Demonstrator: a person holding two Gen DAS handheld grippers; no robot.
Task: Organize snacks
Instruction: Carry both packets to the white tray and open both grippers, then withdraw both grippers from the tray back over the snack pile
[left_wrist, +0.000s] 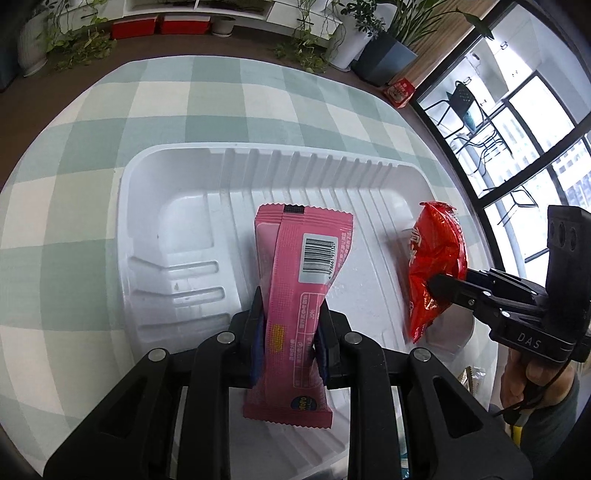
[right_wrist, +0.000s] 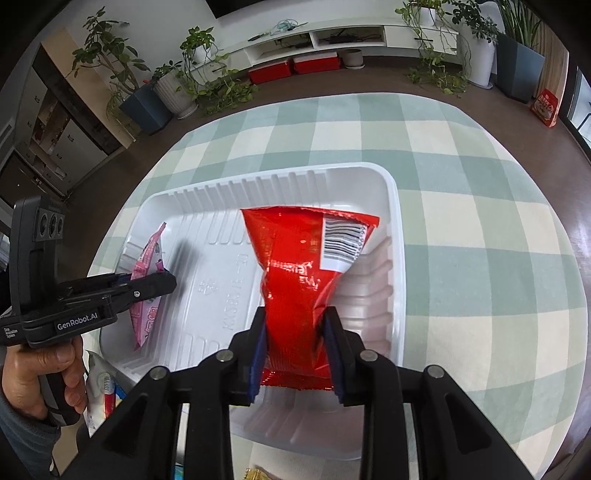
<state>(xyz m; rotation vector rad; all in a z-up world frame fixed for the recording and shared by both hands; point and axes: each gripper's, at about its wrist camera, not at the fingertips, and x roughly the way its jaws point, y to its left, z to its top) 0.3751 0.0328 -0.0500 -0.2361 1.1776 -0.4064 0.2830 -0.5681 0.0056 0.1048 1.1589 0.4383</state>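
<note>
Pinching a flat pink foil snack packet (left_wrist: 291, 291) at mid-length, left tool (left_wrist: 288, 332) holds it lengthwise over the white ribbed plastic tray (left_wrist: 147, 229).

Right view: right tool (right_wrist: 295, 347) grips a crinkled red foil snack bag (right_wrist: 299, 273), long axis ahead, over the tray's right side, checked surface (right_wrist: 480, 221) beneath.

Bright daylight from window (left_wrist: 517, 122); sharp focus; strong fisheye bending at edges.

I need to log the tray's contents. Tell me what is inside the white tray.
Over the white tray, the pink packet in the left gripper and the red packet in the right gripper. Its visible floor is bare; beneath the packets is hidden.
</note>
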